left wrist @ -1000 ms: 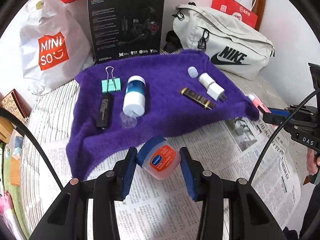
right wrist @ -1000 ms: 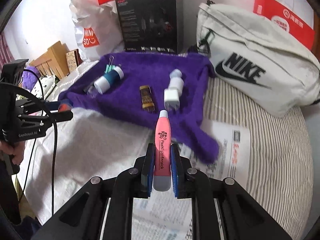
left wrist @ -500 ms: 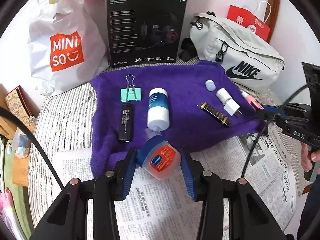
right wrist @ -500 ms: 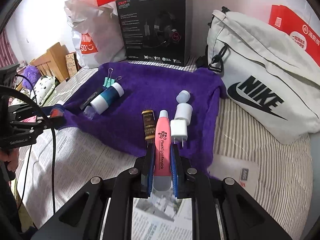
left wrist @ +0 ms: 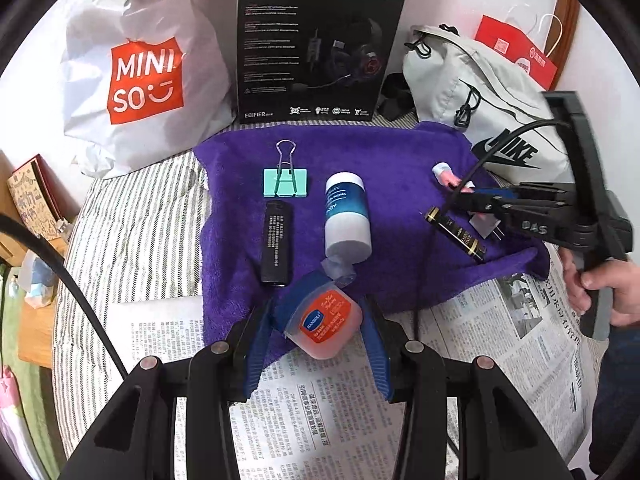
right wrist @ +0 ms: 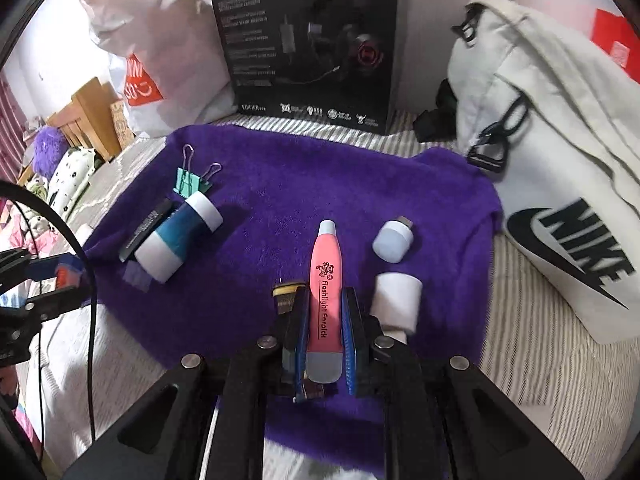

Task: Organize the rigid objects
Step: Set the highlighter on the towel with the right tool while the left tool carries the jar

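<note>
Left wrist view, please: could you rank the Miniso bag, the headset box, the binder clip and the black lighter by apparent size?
1. Miniso bag and headset box: alike, so unranked.
2. Black lighter.
3. Binder clip; it lies farther from the camera, so this is unsure.

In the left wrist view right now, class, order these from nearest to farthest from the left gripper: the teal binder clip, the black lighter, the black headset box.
1. The black lighter, lying on the purple towel just ahead and left of the left gripper.
2. The teal binder clip, directly beyond the lighter.
3. The black headset box, upright behind the towel.
</note>
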A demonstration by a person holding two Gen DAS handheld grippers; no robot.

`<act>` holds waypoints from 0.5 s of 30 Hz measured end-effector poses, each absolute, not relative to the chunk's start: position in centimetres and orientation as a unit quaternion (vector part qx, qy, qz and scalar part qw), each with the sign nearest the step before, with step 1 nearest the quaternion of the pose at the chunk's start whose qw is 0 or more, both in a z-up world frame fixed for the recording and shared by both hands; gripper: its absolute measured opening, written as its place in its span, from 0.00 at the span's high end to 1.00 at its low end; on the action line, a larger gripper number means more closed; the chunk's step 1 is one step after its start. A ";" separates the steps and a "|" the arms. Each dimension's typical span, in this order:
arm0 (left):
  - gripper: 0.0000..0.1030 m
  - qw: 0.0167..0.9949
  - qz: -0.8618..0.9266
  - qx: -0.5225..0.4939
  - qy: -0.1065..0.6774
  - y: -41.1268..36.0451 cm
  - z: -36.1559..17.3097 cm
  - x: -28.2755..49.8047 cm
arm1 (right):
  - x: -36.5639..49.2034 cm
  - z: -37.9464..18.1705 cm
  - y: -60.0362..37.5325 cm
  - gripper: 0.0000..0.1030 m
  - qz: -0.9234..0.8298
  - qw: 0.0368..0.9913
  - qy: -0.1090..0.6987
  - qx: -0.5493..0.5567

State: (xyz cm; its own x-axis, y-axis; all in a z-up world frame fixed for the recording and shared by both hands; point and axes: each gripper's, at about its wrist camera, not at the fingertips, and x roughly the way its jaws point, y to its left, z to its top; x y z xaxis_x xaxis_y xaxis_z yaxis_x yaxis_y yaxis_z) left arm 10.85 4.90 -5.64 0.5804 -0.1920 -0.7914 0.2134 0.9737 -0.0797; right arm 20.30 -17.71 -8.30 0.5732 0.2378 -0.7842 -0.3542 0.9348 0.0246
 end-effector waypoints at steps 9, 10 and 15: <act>0.60 0.889 -0.120 0.003 0.441 5.6 -5.3 11.2 | 22.9 -10.5 -16.5 0.85 0.146 0.875 0.453 -0.089; 0.60 0.889 -0.120 0.004 0.441 5.6 -5.3 11.2 | 23.1 -10.8 -16.5 0.85 0.144 0.873 0.456 -0.092; 0.60 0.888 -0.125 0.007 0.442 5.3 -5.3 11.4 | 23.1 -10.8 -16.3 0.85 0.148 0.874 0.453 -0.094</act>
State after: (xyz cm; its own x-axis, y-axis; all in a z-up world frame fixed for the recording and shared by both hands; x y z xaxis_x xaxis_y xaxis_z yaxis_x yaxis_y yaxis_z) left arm 11.44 5.33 -5.33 0.5782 -0.2150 -0.7870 0.2273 0.9689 -0.0977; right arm 23.11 -16.31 -10.81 0.5462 0.1730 -0.8196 -0.3437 0.9386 -0.0309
